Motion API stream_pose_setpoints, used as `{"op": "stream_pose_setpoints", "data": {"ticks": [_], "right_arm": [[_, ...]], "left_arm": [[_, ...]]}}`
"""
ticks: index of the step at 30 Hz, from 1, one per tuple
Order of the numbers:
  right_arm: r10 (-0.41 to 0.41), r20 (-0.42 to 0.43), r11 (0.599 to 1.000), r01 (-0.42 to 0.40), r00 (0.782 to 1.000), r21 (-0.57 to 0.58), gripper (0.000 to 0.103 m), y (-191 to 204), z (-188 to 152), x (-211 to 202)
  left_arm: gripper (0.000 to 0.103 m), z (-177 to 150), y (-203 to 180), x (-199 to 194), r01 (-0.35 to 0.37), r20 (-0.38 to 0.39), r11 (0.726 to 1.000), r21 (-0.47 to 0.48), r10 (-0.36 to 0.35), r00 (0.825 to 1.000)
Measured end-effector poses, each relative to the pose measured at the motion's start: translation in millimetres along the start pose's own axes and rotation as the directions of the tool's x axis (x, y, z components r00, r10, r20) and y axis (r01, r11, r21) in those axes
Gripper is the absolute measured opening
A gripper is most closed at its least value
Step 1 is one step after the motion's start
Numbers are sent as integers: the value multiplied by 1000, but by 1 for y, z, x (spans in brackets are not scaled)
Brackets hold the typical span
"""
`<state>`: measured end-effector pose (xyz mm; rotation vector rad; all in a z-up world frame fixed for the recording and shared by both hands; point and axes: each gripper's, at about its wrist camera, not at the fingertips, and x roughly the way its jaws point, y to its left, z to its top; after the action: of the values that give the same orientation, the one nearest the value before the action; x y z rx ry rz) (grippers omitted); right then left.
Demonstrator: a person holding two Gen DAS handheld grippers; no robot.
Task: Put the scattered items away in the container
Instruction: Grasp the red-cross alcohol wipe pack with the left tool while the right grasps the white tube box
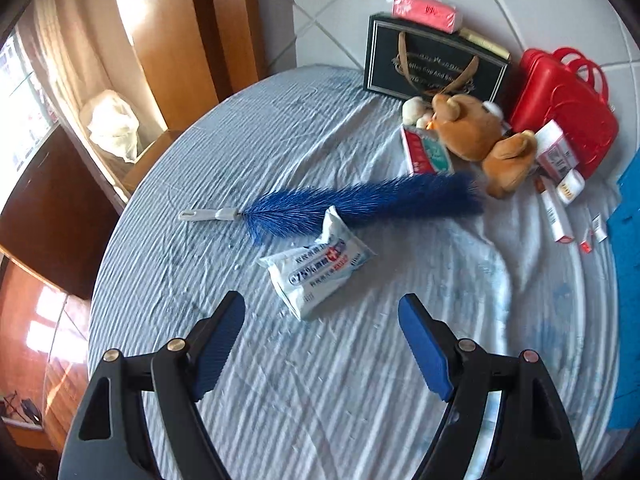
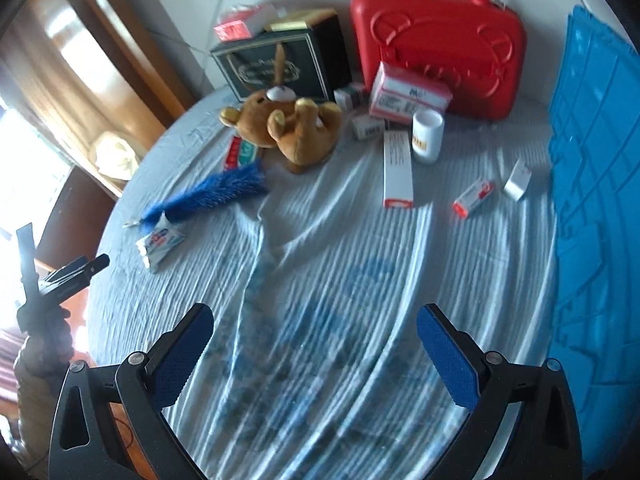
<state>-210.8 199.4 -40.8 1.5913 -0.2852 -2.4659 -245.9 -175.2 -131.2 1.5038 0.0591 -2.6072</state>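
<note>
Scattered items lie on a round table under a blue-striped cloth [image 1: 320, 380]. A white wet-wipes pack [image 1: 316, 268] lies just ahead of my left gripper [image 1: 322, 306], which hangs above the cloth, open and holding nothing. A blue duster brush [image 1: 360, 204] lies behind the pack. My right gripper [image 2: 316, 314] is open and empty over bare cloth. Farther off sit a brown teddy bear [image 2: 296, 128], a white cup [image 2: 427, 136], a long white box [image 2: 397, 168] and two small boxes [image 2: 474, 196]. A ribbed blue plastic crate [image 2: 592, 200] fills the right side.
A closed red carry case [image 2: 440, 48] and a dark gift box [image 2: 280, 64] stand at the table's far edge, with a pink tissue pack [image 1: 424, 10] on the box. Wooden furniture [image 1: 60, 220] lies beyond the table's left edge. A hand [image 2: 40, 344] shows at the left.
</note>
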Motion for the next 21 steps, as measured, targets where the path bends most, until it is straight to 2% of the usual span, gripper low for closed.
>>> {"op": "stream_pose_setpoints", "data": {"ticks": [7,10,13,15,17,18,21], "right_arm": [[-29,13,994,27,999,109,103,16,10,54],[-58,11,988,56,998,141,103,16,9,74],[-77,1,983,75,997,169,103,10,5,91],[-93,-8,978,93,996,185,103,4,2,101],[-111,-20,974,112,994,195,103,0,1,108],[-120,-23,973,123,992,198,103,-3,1,112],[-126,-17,972,127,992,199,103,-10,6,116]], "left_arm": [[79,7,-1,82,15,-32,980,199,-9,999],[79,7,-4,115,16,-59,971,239,-2,998],[79,4,-12,126,-10,-10,962,273,13,1000],[66,1,-16,126,7,-1,961,276,-7,1000],[60,0,-25,124,28,6,958,284,-31,999],[53,2,-28,122,38,7,958,284,-42,999],[50,11,-40,122,104,-16,963,250,-103,995]]}}
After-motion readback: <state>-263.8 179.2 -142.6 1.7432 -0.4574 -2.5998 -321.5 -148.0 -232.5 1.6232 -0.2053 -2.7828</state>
